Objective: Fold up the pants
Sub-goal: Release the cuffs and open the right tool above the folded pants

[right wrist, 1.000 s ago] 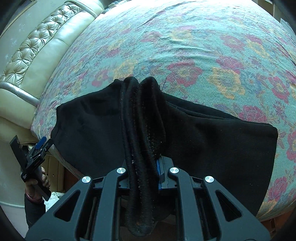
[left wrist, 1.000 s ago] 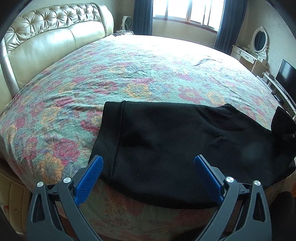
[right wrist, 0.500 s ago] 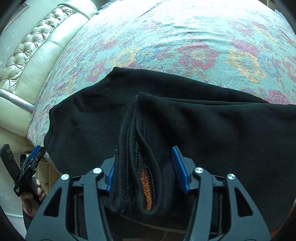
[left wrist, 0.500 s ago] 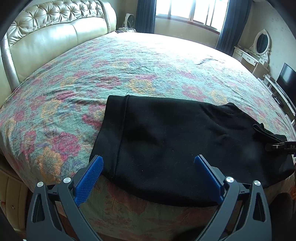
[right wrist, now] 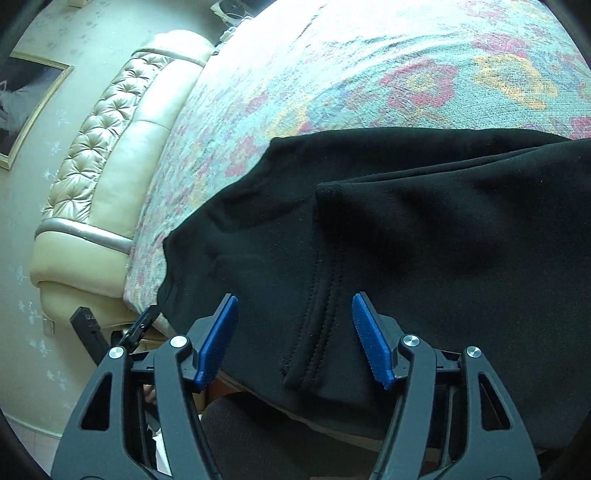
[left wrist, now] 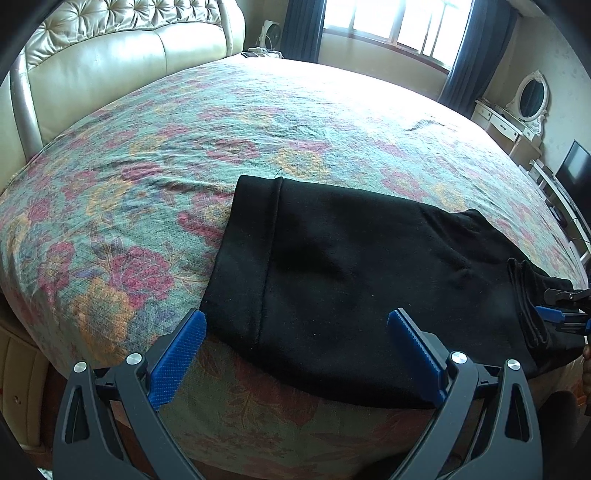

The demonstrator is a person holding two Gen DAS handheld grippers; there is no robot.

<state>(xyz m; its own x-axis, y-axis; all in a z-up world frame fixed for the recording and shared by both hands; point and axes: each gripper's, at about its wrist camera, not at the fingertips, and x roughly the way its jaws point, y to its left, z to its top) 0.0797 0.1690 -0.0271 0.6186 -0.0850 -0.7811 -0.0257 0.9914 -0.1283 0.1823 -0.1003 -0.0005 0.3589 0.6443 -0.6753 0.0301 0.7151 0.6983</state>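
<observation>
Black pants point(left wrist: 351, 280) lie folded on the flowered bedspread point(left wrist: 221, 122) near the bed's front edge. My left gripper point(left wrist: 295, 339) is open and empty, just short of the pants' left end with the wide hem. My right gripper point(right wrist: 295, 328) is open over the folded-over end point(right wrist: 325, 295) of the pants point(right wrist: 424, 229), its pads either side of the cuffs without touching. The right gripper also shows at the right edge of the left wrist view point(left wrist: 565, 314). The left gripper shows at the lower left of the right wrist view point(right wrist: 144, 325).
A cream tufted headboard point(left wrist: 110, 55) stands at the left. A window with dark curtains point(left wrist: 388, 33), a vanity with mirror point(left wrist: 528, 103) and a TV point(left wrist: 576, 173) are at the back and right. The bed edge drops off just under both grippers.
My right gripper brought the held pants end down onto the rest of the pants, opened and let it go. My left gripper stayed open and shifted slightly.
</observation>
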